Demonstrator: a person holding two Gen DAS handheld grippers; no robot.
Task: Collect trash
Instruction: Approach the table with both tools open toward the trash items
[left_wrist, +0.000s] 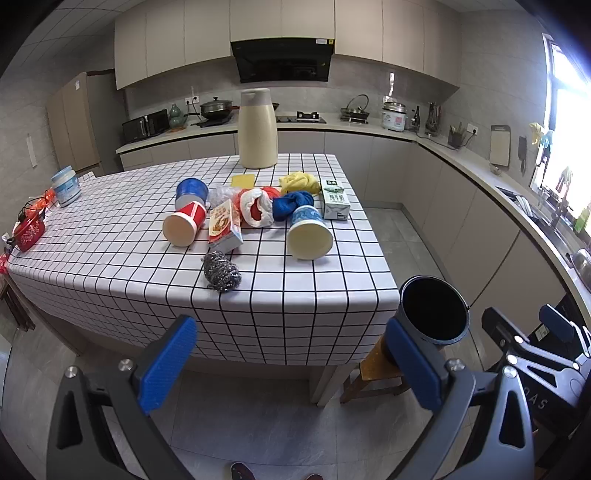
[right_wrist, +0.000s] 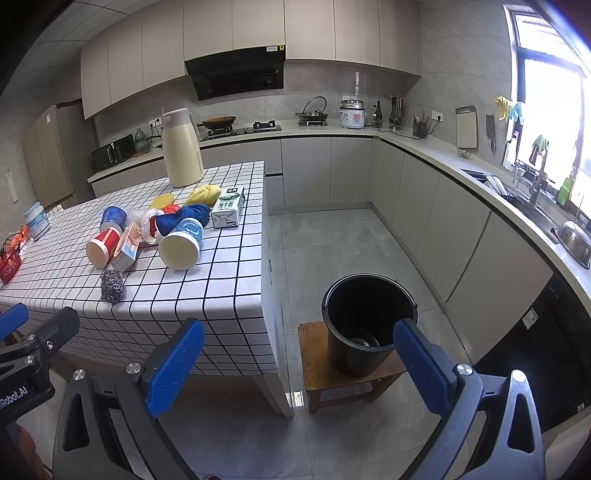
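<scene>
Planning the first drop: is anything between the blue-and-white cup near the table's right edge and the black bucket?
Nothing visible. The cup lies near the table edge, and the bucket stands open-topped on a stool just past the corner, below table height.

Three cups (left_wrist: 184, 223), two cartons (left_wrist: 335, 199), one bucket (left_wrist: 434, 308).

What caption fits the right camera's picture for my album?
Open right gripper faces a black bin on a stool, beside a cluttered table.
</scene>
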